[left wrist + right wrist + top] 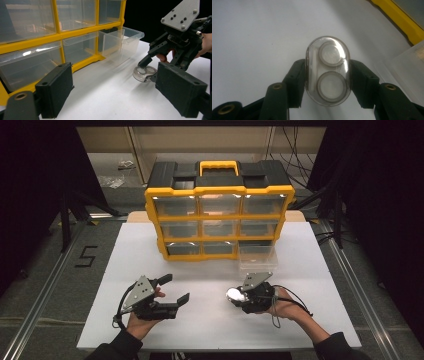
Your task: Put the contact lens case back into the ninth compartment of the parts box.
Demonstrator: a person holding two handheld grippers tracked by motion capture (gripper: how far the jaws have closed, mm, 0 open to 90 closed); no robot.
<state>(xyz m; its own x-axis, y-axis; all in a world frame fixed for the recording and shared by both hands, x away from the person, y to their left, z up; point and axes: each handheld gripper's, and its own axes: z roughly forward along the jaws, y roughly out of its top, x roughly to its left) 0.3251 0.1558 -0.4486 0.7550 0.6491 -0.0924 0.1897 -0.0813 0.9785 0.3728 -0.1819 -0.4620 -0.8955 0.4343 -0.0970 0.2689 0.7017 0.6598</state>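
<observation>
The right gripper (327, 82) pinches the clear oval case (327, 71) across its narrow sides at frame centre, low over the table (210, 320), suggesting transfer toward the pulled-out drawer (257, 257). The left gripper (172, 290) waits spread, empty.

Black hand-held gripper (176, 290), grey screwed three-cornered plate, black cable; second hand-held gripper (234, 295) alike; dark sleeves.

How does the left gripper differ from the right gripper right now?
The left gripper is open with nothing between its pads, while the right gripper is shut on a clear oval case. The left sits farther from the pulled-out drawer than the right. Both have black pads.
</observation>
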